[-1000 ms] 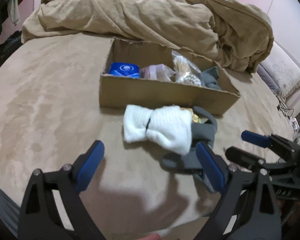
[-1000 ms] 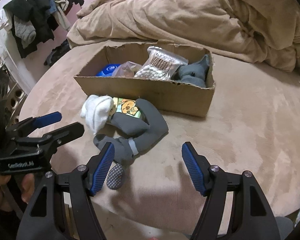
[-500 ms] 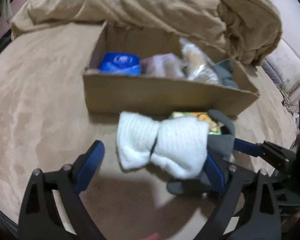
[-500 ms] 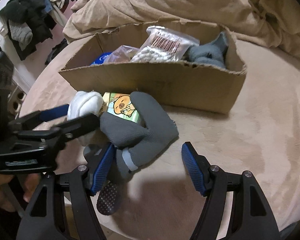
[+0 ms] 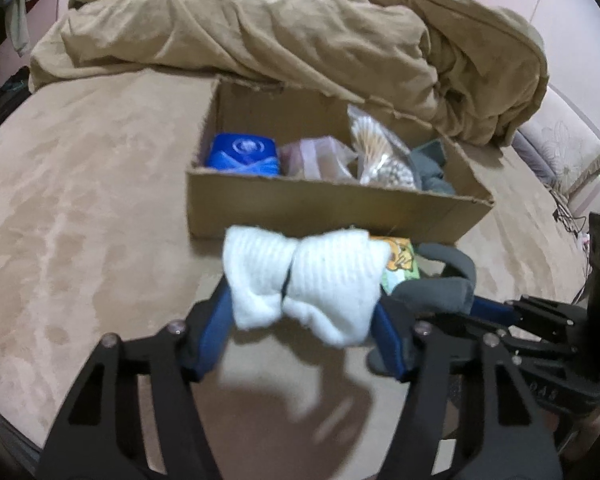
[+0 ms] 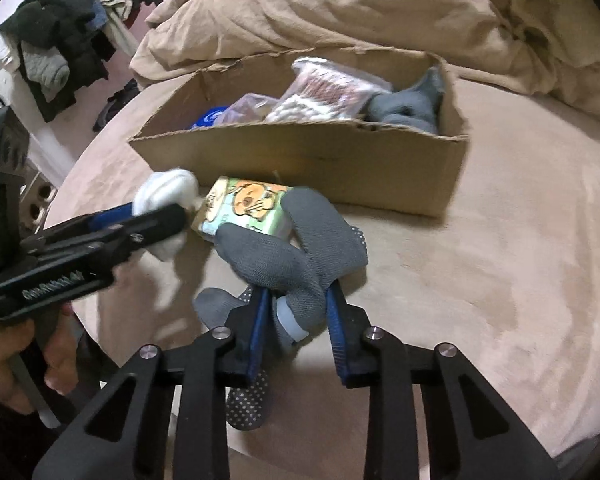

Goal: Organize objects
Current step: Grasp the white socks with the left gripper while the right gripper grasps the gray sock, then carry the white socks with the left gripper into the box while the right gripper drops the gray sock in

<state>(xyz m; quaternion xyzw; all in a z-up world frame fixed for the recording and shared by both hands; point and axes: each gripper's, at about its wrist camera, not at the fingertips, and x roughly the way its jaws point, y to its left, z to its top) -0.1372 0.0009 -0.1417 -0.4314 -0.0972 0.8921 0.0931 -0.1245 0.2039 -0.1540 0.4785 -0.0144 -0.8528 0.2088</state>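
Note:
My left gripper (image 5: 302,320) is shut on a white rolled sock (image 5: 304,280) and holds it just above the bed; the sock also shows in the right wrist view (image 6: 166,196). My right gripper (image 6: 296,312) is shut on a grey sock (image 6: 296,256), whose dotted sole hangs below. A small carton with a cartoon print (image 6: 244,208) lies between the socks, in front of the cardboard box (image 6: 320,152). The box (image 5: 332,204) holds a blue packet (image 5: 244,156), clear bags and a grey sock.
A rumpled tan blanket (image 5: 300,32) lies behind the box. Clothes (image 6: 68,40) hang at the far left. The tan bed surface (image 5: 80,200) stretches left of the box and right of it (image 6: 520,240). A pillow (image 5: 560,152) is at the right edge.
Both grippers moved forward onto the socks and closed: the left on the white sock, the right on the grey sock. Both socks are lifted slightly off the bed.

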